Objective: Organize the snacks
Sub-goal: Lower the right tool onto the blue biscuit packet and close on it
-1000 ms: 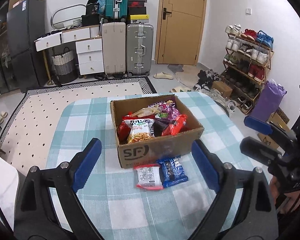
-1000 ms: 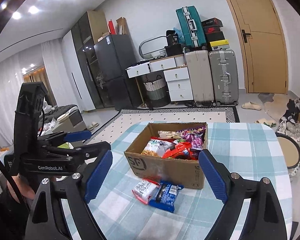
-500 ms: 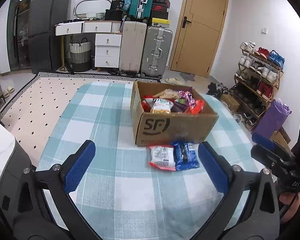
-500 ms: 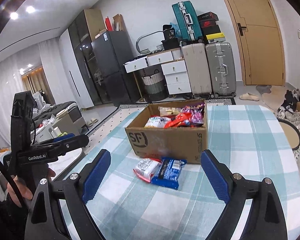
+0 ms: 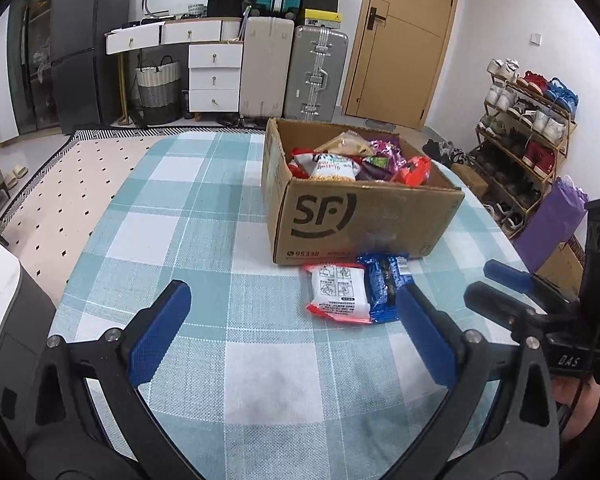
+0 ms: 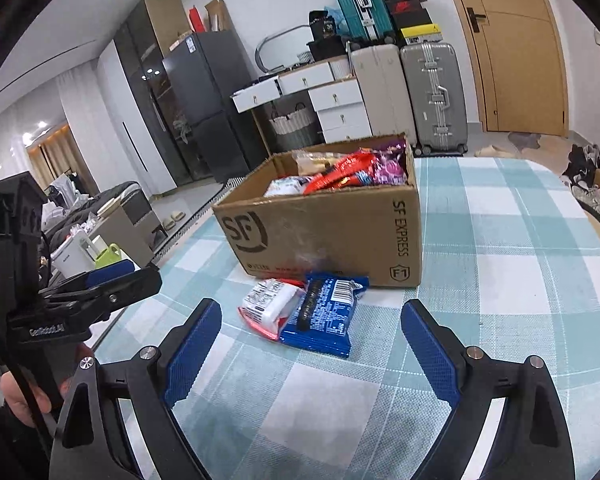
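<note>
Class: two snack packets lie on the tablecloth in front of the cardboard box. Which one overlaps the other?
The blue packet. Its edge lies over the white packet with red trim beside it; both lie flat just outside the box, untouched by either gripper.

The table (image 5: 204, 216), covered in a teal-and-white checked cloth, carries an open cardboard box (image 5: 364, 220) of snacks, with a red-edged white packet (image 5: 338, 292) and a blue packet (image 5: 386, 286) lying side by side just before it.
</note>
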Demonstrator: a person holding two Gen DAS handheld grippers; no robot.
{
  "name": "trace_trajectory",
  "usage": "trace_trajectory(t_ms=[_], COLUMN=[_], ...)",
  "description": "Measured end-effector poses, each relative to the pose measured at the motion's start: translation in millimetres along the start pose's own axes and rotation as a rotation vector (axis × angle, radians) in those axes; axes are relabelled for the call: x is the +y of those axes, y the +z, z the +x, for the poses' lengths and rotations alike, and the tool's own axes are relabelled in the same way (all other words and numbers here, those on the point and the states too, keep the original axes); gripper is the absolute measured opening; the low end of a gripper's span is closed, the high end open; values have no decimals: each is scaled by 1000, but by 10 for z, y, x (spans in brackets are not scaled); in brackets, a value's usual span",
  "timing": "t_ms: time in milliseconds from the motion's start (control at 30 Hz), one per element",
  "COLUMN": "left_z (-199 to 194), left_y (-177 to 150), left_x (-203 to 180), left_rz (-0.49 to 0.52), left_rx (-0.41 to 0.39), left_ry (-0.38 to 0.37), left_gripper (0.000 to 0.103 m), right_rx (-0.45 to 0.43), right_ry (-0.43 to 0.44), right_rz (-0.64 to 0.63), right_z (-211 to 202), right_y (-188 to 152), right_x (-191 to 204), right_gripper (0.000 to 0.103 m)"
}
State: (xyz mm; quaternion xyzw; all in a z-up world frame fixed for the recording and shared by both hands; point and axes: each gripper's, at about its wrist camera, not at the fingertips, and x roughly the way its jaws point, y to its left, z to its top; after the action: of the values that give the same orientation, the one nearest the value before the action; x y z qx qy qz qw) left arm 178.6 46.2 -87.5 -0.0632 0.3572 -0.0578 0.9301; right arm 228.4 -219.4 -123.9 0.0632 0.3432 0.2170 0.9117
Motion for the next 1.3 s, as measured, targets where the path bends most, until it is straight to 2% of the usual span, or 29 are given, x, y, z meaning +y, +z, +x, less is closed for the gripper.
trace_trajectory(t_ms=[233,367,633,833,900,1067,1200,1300], left_z=[293,452,667,716,712,671,643,619], left_y=[-55,-86,-142,-174,-179,-191,-187,-190], left_x=[46,78,95,102,120,155,177,172], left_rz=[1,-4,-6,-9,-9,-14,-25,-21], left_rx=[38,65,94,107,108,106,101,103], left_ry=[11,12,5,0,-2,3,7,11], left_gripper=[102,103,102,102,102,102,102,102], right_rx=[86,138,187,204,209,215,213,213], right_ry=[14,11,2,-31,-55,-91,-88,-82], right_rz=[6,8,4,-1,-17,-46,-44,-40], right_z=[409,652,982,1124,1170,1223,1213,1161], right_y=[16,29,69,101,118,98,65,60], right_x=[-95,-120,-112,-100,-73,-3,-14,-45], right_gripper=[93,87,86,80,73,63,50,45])
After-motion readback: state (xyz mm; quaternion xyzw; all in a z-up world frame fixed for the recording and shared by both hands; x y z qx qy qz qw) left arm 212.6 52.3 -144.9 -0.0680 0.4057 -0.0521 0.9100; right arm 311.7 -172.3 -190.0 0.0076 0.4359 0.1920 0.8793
